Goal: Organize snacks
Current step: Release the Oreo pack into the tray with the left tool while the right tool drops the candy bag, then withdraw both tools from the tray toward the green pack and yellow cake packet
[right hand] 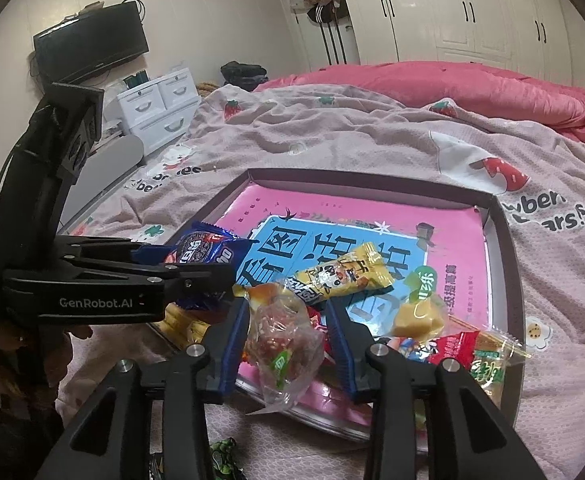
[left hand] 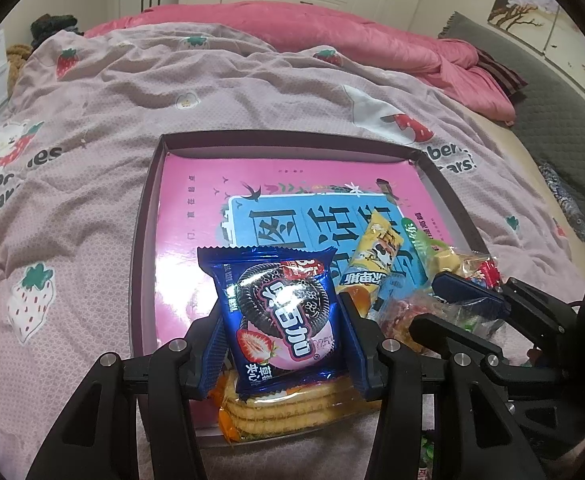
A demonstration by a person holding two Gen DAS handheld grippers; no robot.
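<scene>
A shallow dark-rimmed tray (left hand: 144,240) (right hand: 504,264) with a pink printed lining lies on the bed. My left gripper (left hand: 282,308) (right hand: 212,264) is shut on a blue cookie pack (left hand: 280,312) (right hand: 200,248), held above the tray's near left corner over a clear pack of round biscuits (left hand: 292,408). My right gripper (right hand: 286,304) (left hand: 452,308) is open at the tray's near edge. A clear-wrapped red snack (right hand: 284,340) lies loosely between its fingers. A yellow bar pack (right hand: 344,272) (left hand: 376,256), a yellow candy (right hand: 416,316) and a red packet (right hand: 452,348) lie nearby in the tray.
The tray rests on a pink strawberry-print blanket (left hand: 132,100). A rumpled pink quilt (right hand: 472,88) is heaped behind it. White drawers (right hand: 160,108) and a dark screen (right hand: 92,44) stand past the bed's left side, with wardrobes (right hand: 472,12) at the back.
</scene>
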